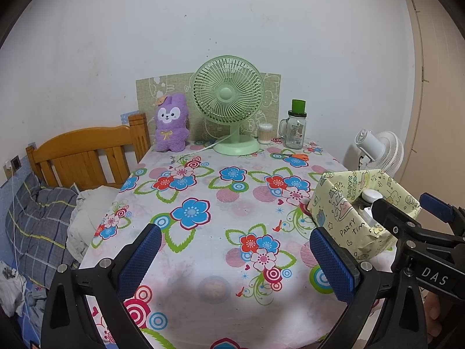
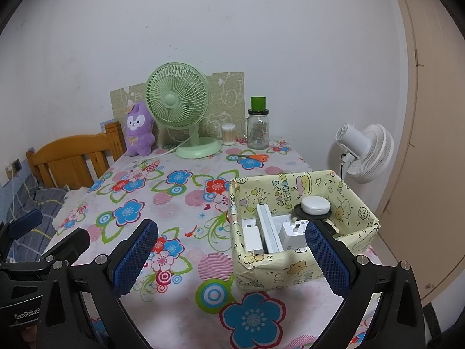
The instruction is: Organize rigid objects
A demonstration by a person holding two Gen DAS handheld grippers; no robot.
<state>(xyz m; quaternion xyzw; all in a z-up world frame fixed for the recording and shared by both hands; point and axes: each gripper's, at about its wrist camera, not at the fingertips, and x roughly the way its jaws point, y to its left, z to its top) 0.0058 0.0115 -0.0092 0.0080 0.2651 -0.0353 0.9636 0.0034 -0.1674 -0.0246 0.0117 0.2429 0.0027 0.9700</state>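
Right, left wrist view first: left tool [image 1: 235, 264] is wide open with nothing between its blue pads, hovering low over the near part of the flower-print counter [image 1: 203, 174]. Right tool shows at the right edge, just in front of the yellow paper-wrapped box [image 1: 343, 218]; from this angle I cannot tell whether it's touching the box. The only loose rigid things on the counter look like the orange-handled scissors [image 1: 292, 156], cotton-swab tub [image 1: 265, 133] and glass mug jar [image 1: 295, 129], all at the far end beside the green desk fan [image 1: 228, 101], well apart from the box

Right wrist view: right tool [image 2: 231, 257] is also spread wide and empty. Its right pad sits in front of the box's [image 2: 255, 264] near right corner, the left pad out over bare counter. Inside the box: a white charger block [image 2: 290, 231], flat white pieces standing on edge, and a white earbud case [image 2: 315, 206] on a dark disc [image 2: 311, 213]

Risks, my read: that earbud case is perched, so any knock on the paper wall could tip it off. Reaching for the scissors passes close to the fan cable and jar; a wide-open tool could clip either. Both tools are held level, pointing forward, side by side
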